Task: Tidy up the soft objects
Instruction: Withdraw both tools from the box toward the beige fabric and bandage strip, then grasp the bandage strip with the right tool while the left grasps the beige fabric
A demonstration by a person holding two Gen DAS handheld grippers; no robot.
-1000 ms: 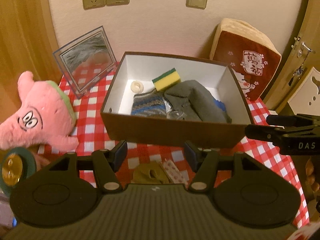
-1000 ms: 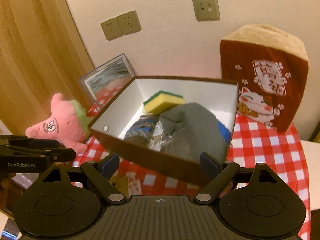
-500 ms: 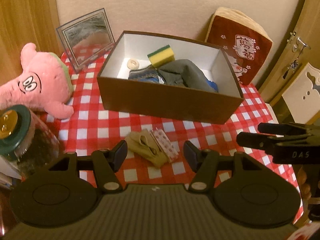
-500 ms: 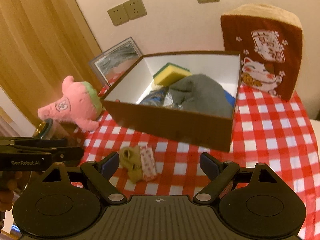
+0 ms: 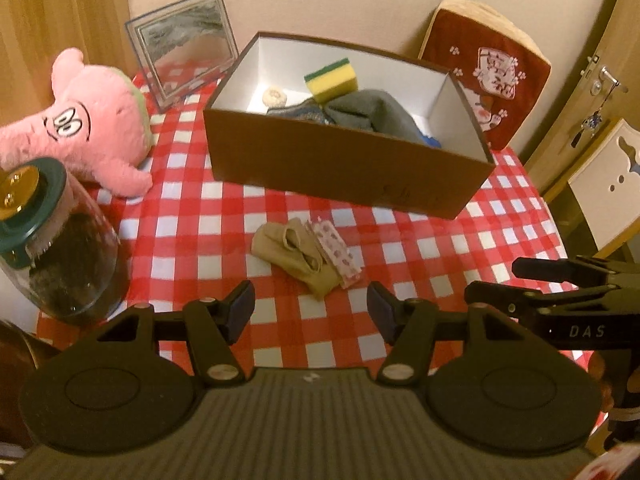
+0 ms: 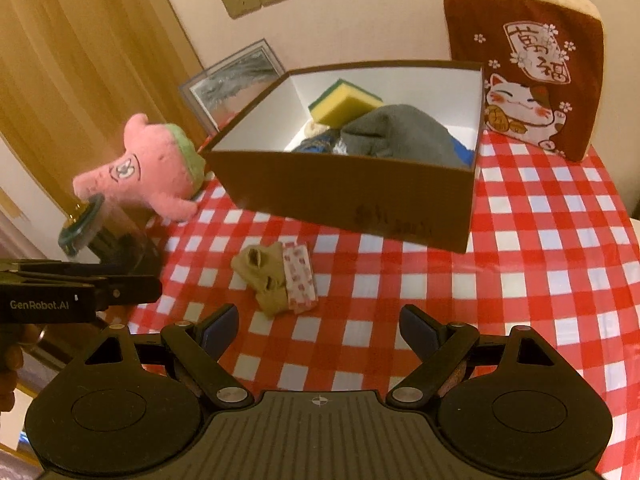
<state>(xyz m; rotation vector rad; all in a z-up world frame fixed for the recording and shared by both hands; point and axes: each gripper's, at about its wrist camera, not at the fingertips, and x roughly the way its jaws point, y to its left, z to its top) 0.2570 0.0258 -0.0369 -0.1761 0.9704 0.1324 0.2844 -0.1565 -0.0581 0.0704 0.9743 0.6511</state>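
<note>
— Beige socks (image 5: 294,254) and a pink-patterned cloth (image 5: 335,254) touching them lie loose on the checked bench (image 5: 192,236), just ahead of the left gripper (image 5: 310,312), between its jaws' line. Both it and the right gripper (image 6: 318,330) stand open, holding nothing.

— So what's done?

— Beyond them, the brown box (image 5: 340,172) already holds a sponge (image 5: 331,80) and grey clothes (image 5: 372,114). The pink plush (image 5: 86,120), far left, looks unsorted.

— Obstacles?

— A glass jar (image 5: 60,256) left of the jaws; nothing blocks the socks.
</note>
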